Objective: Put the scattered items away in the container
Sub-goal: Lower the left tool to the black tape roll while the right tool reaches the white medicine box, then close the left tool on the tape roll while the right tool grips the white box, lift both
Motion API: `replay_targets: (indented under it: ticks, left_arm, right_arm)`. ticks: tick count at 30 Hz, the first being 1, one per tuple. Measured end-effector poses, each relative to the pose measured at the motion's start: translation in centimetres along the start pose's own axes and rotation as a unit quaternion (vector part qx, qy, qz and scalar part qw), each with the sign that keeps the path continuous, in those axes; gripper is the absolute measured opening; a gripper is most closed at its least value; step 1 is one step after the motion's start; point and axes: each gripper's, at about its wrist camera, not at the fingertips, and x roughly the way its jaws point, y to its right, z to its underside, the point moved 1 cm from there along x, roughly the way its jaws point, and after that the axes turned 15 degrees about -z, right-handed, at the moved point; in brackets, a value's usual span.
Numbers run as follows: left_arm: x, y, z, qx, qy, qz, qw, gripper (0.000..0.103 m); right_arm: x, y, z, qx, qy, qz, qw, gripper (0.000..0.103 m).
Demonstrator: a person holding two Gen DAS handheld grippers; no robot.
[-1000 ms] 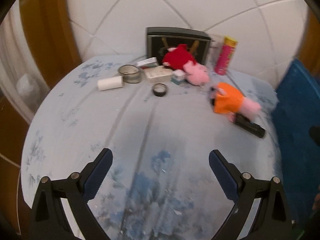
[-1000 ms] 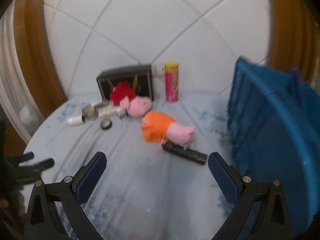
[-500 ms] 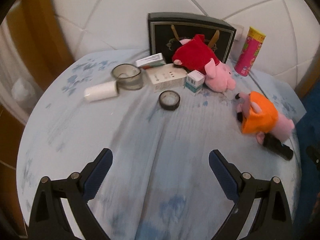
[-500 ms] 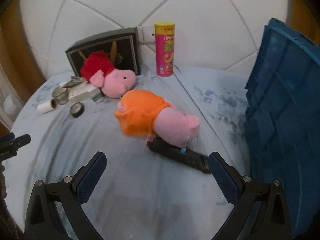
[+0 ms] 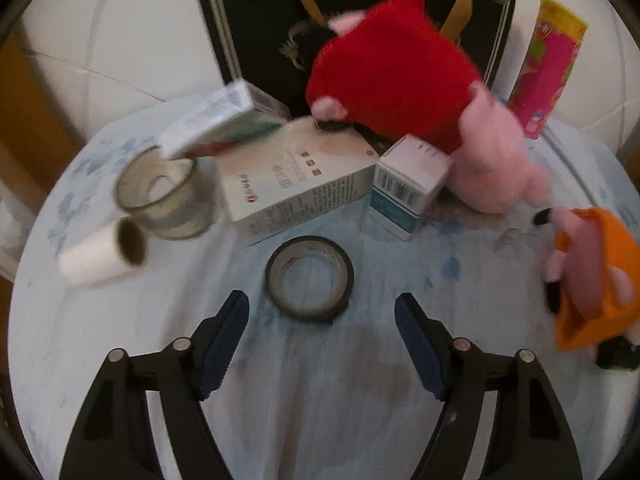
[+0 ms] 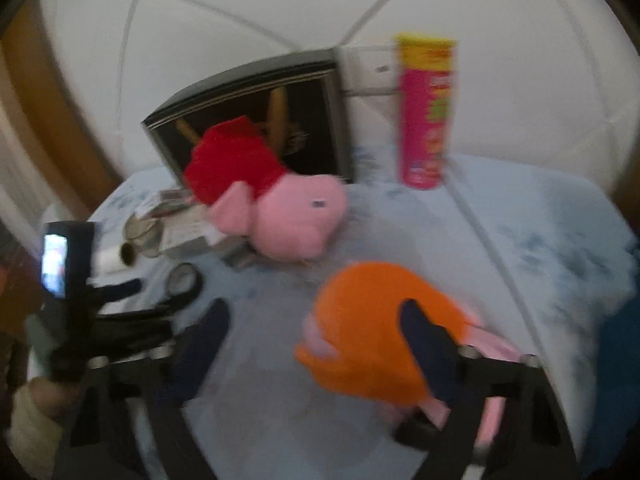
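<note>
My left gripper [image 5: 322,308] is open just above the table, its fingertips on either side of the near edge of a black tape roll [image 5: 309,279]. My right gripper [image 6: 316,312] is open and low over the orange-dressed pig plush [image 6: 368,332], whose body lies between the fingers and partly behind the right finger. The same plush shows at the right edge of the left wrist view [image 5: 592,280]. A red-dressed pig plush [image 5: 400,92] lies on white boxes [image 5: 296,176]. The blue container [image 6: 618,384] is at the far right.
A glass cup [image 5: 160,196], a white paper roll [image 5: 100,256], a small box [image 5: 408,184] and a slim box [image 5: 216,120] crowd the back. A black framed box [image 6: 256,112] and a pink snack can [image 6: 426,112] stand against the wall. A black remote [image 5: 618,354] lies under the orange plush.
Both grippers have moved forward and down. The left closed in on the tape roll, the right onto the orange plush. Both stay open.
</note>
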Motion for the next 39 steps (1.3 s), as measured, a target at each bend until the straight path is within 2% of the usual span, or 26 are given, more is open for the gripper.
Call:
replay_targets:
  ticks: [1,2,3,4,6,7,9,13,19,21,22,23,24,25,26,28,39]
  left_arm:
    - [0.9,0.4,-0.2,0.004,-0.001,-0.003,1.0000,0.063]
    - [1.3,0.6,-0.3,0.008,0.005,-0.019,0.9998,0.062]
    - [1.4,0.5,-0.2,0.012,0.014,-0.031,0.9994,0.052]
    - [1.4,0.2,0.1,0.011,0.017,-0.030,0.9993,0.052]
    - [1.3,-1.1,1.0,-0.006,0.017,-0.011,0.9998,0.050]
    - [1.2,-1.7,1.4,-0.011,0.018,-0.007,0.9998,0.043]
    - [1.2,-2.7,2.3,-0.018,0.013,-0.003,0.9998,0.037]
    - [2.1,-4.2,4.4,-0.037,0.002,-0.003,0.9993,0.037]
    - [2.0,-4.1,5.2,-0.047,0.011,0.006,0.9988,0.036]
    - [3.8,-6.4,1.9,-0.032,0.011,0.013,0.9993,0.034]
    - [4.0,-6.5,1.8,-0.032,0.011,0.016,0.9993,0.029]
    - [4.1,-6.6,1.8,-0.033,0.009,0.021,0.9992,0.026]
    - [4.2,-6.8,1.7,-0.035,0.006,0.026,0.9990,0.022]
    - [4.2,-6.8,1.8,-0.035,0.005,0.027,0.9990,0.018]
    - [4.2,-7.0,1.8,-0.036,0.003,0.025,0.9990,0.015]
    - [4.1,-7.4,1.9,-0.038,0.001,0.023,0.9990,0.012]
    - [-0.2,-10.2,2.8,-0.049,0.006,0.032,0.9983,0.012]
  right_arm:
    - [1.1,-0.3,-0.3,-0.004,-0.007,-0.012,1.000,0.073]
    - [2.2,-0.7,-0.4,-0.009,-0.015,-0.020,1.000,0.073]
    - [3.3,-1.1,-0.5,-0.015,-0.023,-0.028,0.999,0.071]
    - [4.4,-1.5,-0.6,-0.020,-0.030,-0.037,0.999,0.067]
    - [6.5,-2.4,-0.8,-0.032,-0.044,-0.053,0.997,0.066]
    - [7.6,-2.9,-0.8,-0.038,-0.051,-0.060,0.996,0.066]
    - [9.8,-3.4,-1.0,-0.048,-0.057,-0.061,0.995,0.066]
    - [12.8,-3.6,-1.9,-0.059,-0.047,-0.056,0.996,0.066]
    - [16.3,-3.6,-2.7,-0.061,-0.041,-0.065,0.995,0.067]
    - [17.2,-3.7,-2.7,-0.060,-0.038,-0.070,0.995,0.067]
    - [17.7,-3.7,-2.8,-0.058,-0.037,-0.070,0.995,0.066]
    - [18.3,-3.8,-2.9,-0.056,-0.036,-0.069,0.995,0.065]
    - [18.8,-3.7,-2.9,-0.055,-0.038,-0.062,0.996,0.052]
    - [19.1,-3.7,-3.0,-0.053,-0.040,-0.056,0.996,0.044]
    - [19.4,-3.6,-3.1,-0.050,-0.043,-0.049,0.997,0.044]
    - [19.0,-3.9,-3.0,-0.052,-0.049,-0.049,0.996,0.043]
    - [11.5,-6.2,-1.0,-0.067,-0.053,-0.059,0.995,0.037]
